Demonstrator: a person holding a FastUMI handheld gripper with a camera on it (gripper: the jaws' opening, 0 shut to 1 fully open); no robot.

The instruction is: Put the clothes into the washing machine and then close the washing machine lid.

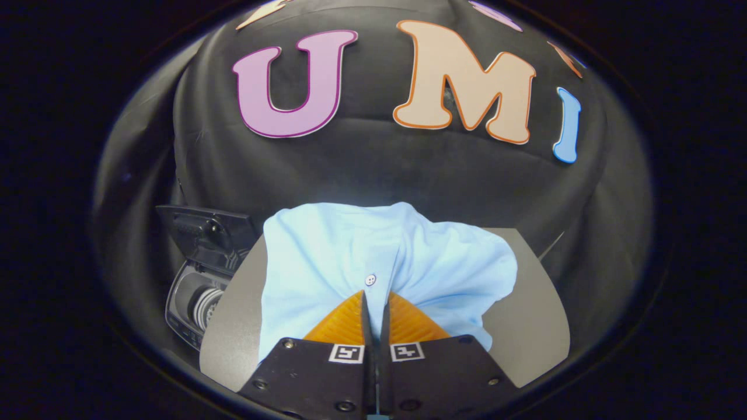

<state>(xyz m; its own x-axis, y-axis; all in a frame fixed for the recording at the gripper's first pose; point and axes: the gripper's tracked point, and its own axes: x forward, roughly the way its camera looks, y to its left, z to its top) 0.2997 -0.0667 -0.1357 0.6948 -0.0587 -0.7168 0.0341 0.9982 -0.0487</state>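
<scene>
A light blue buttoned shirt [350,256] lies bunched on a grey table [531,315], spreading ahead of and around the fingers. My gripper [373,296] is shut on a fold of the shirt just below a small white button [370,280]; both fingers press the cloth and only a thin slit stays between them. The washing machine [195,303] stands low beside the table, left of the fingers. Its dark lid [204,233] is raised and the drum opening [204,306] is uncovered.
The table's left edge [224,315] runs close to the washer. Bare table surface lies right of the shirt. The black cloth wall [373,169] hangs behind the table and the machine.
</scene>
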